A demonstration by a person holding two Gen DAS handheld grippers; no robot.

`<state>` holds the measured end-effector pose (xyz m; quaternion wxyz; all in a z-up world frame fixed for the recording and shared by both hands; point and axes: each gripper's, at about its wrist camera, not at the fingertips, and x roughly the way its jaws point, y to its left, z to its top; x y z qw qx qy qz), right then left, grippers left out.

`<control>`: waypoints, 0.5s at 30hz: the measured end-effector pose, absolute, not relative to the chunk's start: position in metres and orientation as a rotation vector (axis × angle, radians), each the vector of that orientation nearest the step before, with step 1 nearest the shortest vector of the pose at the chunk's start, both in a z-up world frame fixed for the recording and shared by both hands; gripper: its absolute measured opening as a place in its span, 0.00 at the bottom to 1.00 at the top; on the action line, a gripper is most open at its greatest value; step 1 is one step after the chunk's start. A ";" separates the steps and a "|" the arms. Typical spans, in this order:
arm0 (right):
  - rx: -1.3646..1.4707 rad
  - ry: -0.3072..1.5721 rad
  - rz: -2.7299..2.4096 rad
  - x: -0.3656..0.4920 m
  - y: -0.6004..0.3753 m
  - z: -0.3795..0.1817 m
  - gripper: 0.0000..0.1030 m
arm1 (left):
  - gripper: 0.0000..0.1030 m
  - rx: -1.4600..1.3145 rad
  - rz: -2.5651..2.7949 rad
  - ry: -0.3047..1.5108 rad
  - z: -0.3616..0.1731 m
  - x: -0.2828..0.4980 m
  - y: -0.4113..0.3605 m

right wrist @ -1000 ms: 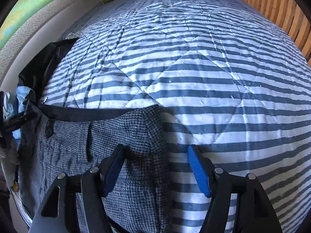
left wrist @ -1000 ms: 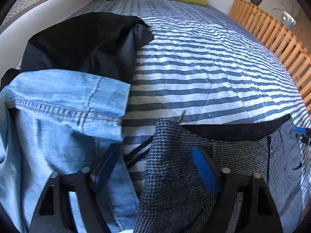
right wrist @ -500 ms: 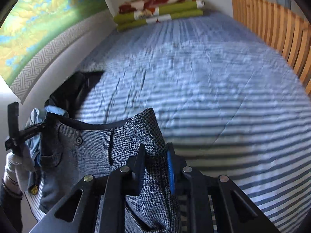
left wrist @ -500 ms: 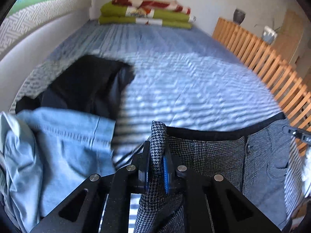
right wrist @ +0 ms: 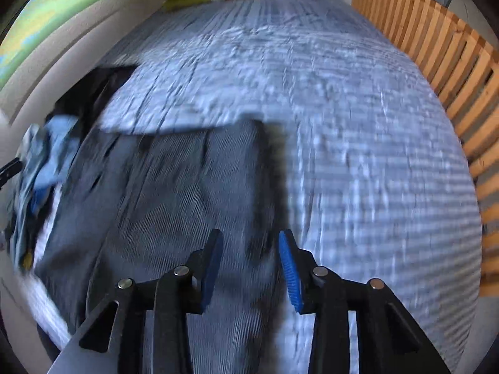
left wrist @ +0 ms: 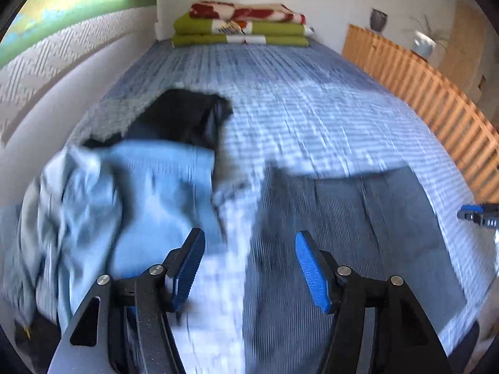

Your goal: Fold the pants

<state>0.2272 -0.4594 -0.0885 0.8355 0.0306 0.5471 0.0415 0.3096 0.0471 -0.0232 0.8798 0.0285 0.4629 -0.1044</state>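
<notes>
Left gripper (left wrist: pixel 249 268) above the blue-and-white striped quilt (left wrist: pixel 312 118), jaws opening, nothing between them. Grey houndstooth pants (left wrist: pixel 358 224) lie flat ahead and right. Light-blue denim jeans (left wrist: pixel 149 193) crumpled ahead-left; black garment (left wrist: pixel 187 115) beyond them. Frame blurred.

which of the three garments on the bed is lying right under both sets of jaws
The grey houndstooth pants, spread flat on the striped bedspread. The light blue jeans and black garment are bunched further left, near the wall.
</notes>
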 end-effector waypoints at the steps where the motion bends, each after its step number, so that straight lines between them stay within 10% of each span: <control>1: 0.069 1.168 0.106 0.210 -0.458 -0.089 0.35 | 0.64 0.063 -0.229 0.973 -0.026 0.288 0.050; 15: 0.065 1.173 0.209 0.068 -0.410 -0.102 0.39 | 0.72 0.179 -0.176 1.096 -0.123 0.126 0.074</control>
